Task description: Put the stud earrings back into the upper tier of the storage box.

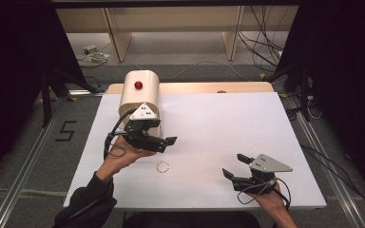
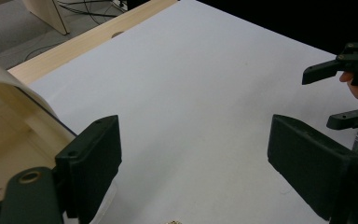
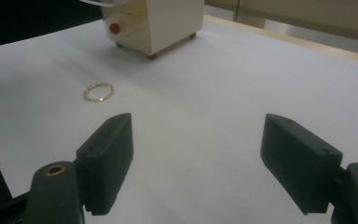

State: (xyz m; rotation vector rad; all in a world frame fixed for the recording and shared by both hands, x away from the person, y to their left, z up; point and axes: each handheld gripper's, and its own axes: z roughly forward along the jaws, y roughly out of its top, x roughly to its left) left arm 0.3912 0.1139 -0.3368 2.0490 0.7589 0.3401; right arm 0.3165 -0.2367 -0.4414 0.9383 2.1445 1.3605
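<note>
A small gold beaded bracelet (image 1: 163, 166) lies flat on the white table sheet (image 1: 228, 118); in the right gripper view the bracelet (image 3: 99, 91) lies ahead to the left. A cream box (image 1: 140, 95) with a red knob (image 1: 138, 85) stands at the back left. My left gripper (image 1: 167, 142) hovers open just in front of the box and above the bracelet, nothing between its jaws. Its own view has the left gripper (image 2: 193, 158) wide open over bare sheet, the box (image 2: 9, 121) at its left. My right gripper (image 1: 234, 165) rests open near the front right, empty, and its own view shows the right gripper (image 3: 196, 140) open.
The wooden table edge (image 1: 195, 88) runs along the back behind the sheet. In the right gripper view the box (image 3: 158, 23) stands on small feet, its red knob (image 3: 115, 28) facing me. Floor cables (image 1: 261, 47) and shelf legs lie beyond the table.
</note>
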